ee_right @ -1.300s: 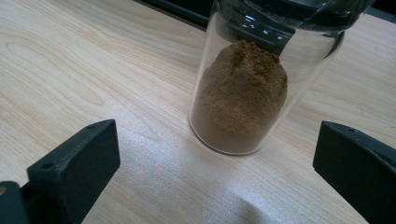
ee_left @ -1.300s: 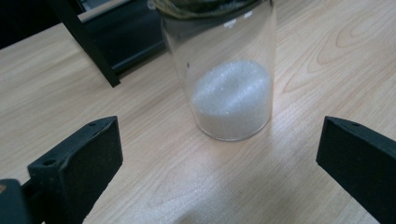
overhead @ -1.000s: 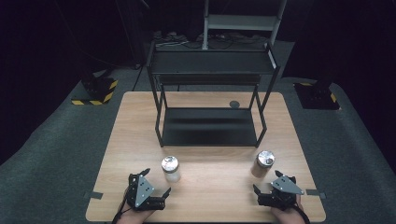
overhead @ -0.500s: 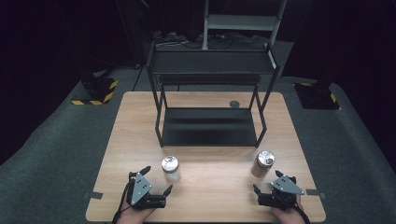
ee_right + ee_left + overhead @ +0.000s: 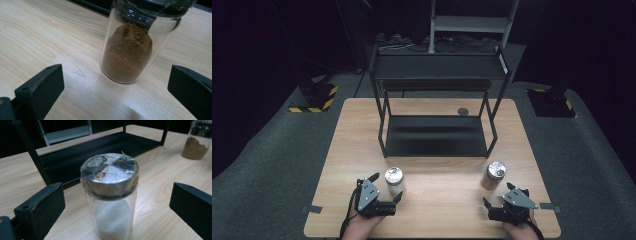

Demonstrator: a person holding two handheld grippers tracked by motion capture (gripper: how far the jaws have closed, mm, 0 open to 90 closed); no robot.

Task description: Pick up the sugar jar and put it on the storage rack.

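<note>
Jars are standing upright, 1 ahead of each tool, along the near part of the bench [image 5: 432,210]. The jar of white granules [image 5: 394,179] is sitting toward the near left corner, just in front of the black rack [image 5: 437,135], and the left tool [image 5: 386,189] is pointing at it with jaws spread wide and holding nothing. In the left gripper view that jar [image 5: 110,195] is standing centred between the 2 black jaws, its foil-taped metal lid uppermost, its long axis vertical, with clear bench showing on both sides.

The jar of brown powder [image 5: 495,175] is sitting toward the near right corner, beside the rack's right front leg. The right tool [image 5: 497,196] is lying just behind it on the person's side, also fully open and empty. In the right gripper view this jar [image 5: 132,50] is standing a little right of centre and farther ahead than the jaw tips.

Judgement: each jar is lying directly forward of its own tool, so a straight advance is what each grasp is calling for; the left tool appears nearer to closing, since its jar is already standing between the jaws.
</note>
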